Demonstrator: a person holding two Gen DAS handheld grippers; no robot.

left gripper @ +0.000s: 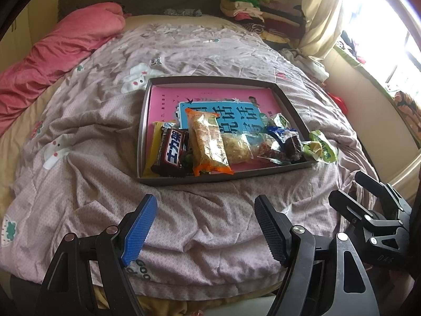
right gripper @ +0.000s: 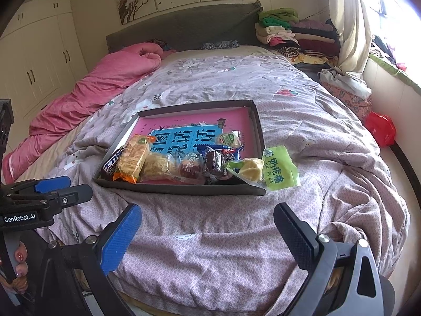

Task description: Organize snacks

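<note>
Cardboard, grey and shallow: from the left wrist view a tray sits on the rumpled lilac quilt, lined with a pink-and-blue book. Snacks crowd its near edge — a dark chocolate bar, an orange-ended cracker pack, a clear-wrapped rice cake and a blue packet. A green packet hangs over the tray's right rim, half out. The left gripper hovers near the bed's edge, blue pads spread wide with nothing between them.

From the right wrist view the same green packet straddles the tray's near right corner, resting partly on the quilt. The right gripper also stands wide apart and empty, short of the tray. A small round sweet lies among the pile, though its wrapper is too blurred to read.

By my reading the gathering is mostly done — nearly everything is inside the tray — but the snacks lie heaped, not sorted, and the green packet is yet to be tucked in.
</note>
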